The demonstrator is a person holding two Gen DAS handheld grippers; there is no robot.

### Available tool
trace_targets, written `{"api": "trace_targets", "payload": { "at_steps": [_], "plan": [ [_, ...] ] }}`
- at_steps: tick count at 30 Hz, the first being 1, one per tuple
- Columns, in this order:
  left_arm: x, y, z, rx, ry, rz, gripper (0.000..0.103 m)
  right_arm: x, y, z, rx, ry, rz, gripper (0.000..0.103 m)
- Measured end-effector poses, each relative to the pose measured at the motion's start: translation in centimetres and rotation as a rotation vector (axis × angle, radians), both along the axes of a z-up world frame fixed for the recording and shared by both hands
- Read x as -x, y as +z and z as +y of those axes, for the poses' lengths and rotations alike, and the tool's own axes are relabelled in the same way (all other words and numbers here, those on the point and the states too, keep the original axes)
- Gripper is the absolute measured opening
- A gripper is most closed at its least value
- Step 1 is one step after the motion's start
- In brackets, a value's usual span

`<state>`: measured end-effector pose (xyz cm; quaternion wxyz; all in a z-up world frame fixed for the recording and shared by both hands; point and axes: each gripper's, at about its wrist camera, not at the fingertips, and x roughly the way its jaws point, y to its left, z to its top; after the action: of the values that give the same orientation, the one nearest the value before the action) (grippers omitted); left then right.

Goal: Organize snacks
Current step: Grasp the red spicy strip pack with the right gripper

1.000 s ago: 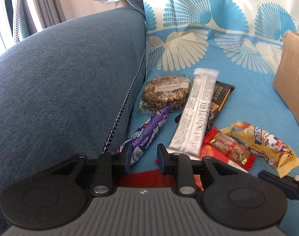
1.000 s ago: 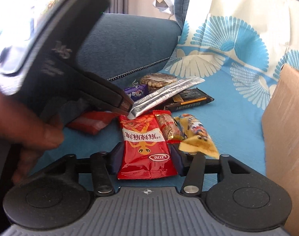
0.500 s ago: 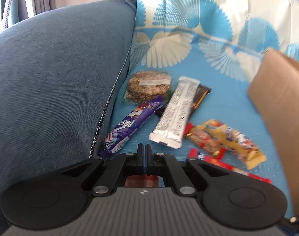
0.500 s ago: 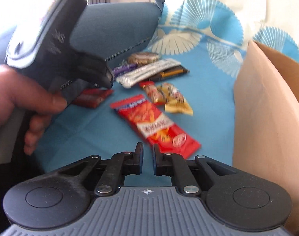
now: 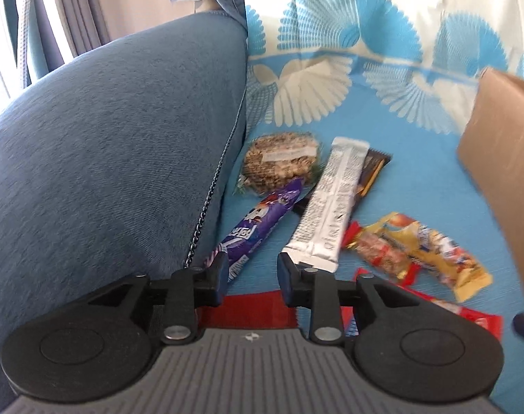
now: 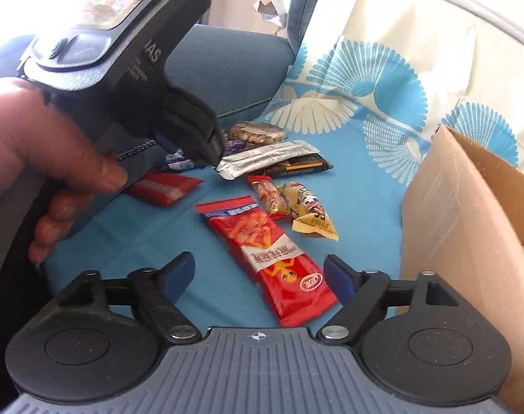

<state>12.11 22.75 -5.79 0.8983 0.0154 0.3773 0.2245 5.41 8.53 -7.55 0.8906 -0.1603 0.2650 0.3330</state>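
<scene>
Snacks lie on a blue patterned sofa cover (image 5: 410,179). My left gripper (image 5: 251,274) is open and empty, its fingertips just short of a purple bar (image 5: 258,222) and a silver bar (image 5: 334,203). A red packet (image 5: 258,312) lies under its fingers. My right gripper (image 6: 260,274) is wide open, straddling the near end of a long red snack pack (image 6: 272,253) without touching it. The left gripper's body (image 6: 130,69) shows in the right wrist view above the purple bar. A cardboard box (image 6: 468,214) stands to the right.
A round grain cake (image 5: 279,162), a dark bar (image 5: 370,172), a small red candy (image 5: 382,255) and a yellow candy pack (image 5: 434,252) lie further back. The blue sofa armrest (image 5: 106,158) rises on the left. The box also shows in the left wrist view (image 5: 500,151).
Both grippers were shut half a second ago and are open now. The right gripper has moved closer over the long red pack. The left gripper has moved forward toward the purple and silver bars.
</scene>
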Motion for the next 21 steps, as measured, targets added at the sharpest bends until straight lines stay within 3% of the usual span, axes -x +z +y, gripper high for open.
{"api": "trace_targets", "payload": {
  "at_steps": [4,11,16,21],
  "plan": [
    [-1.2,-1.0,0.0,-0.04,0.01,0.026,0.037,-2.2,-0.7,-0.1,-0.023,-0.016,0.039,0.09],
    [-2.9,-2.6,-0.6,-0.126,0.01,0.045,0.047,-5.3,-2.2,0.1,-0.058,-0.019,0.19,0.096],
    [-3.6,-3.1,-0.9,-0.15,0.014,0.029,0.051,-4.9,-2.7,0.6,-0.078,0.011,0.184,0.101],
    [-4.3,-3.0,-0.8,-0.14,0.024,0.024,0.052,-4.0,-2.7,0.9,-0.077,0.078,0.177,0.092]
  ]
}}
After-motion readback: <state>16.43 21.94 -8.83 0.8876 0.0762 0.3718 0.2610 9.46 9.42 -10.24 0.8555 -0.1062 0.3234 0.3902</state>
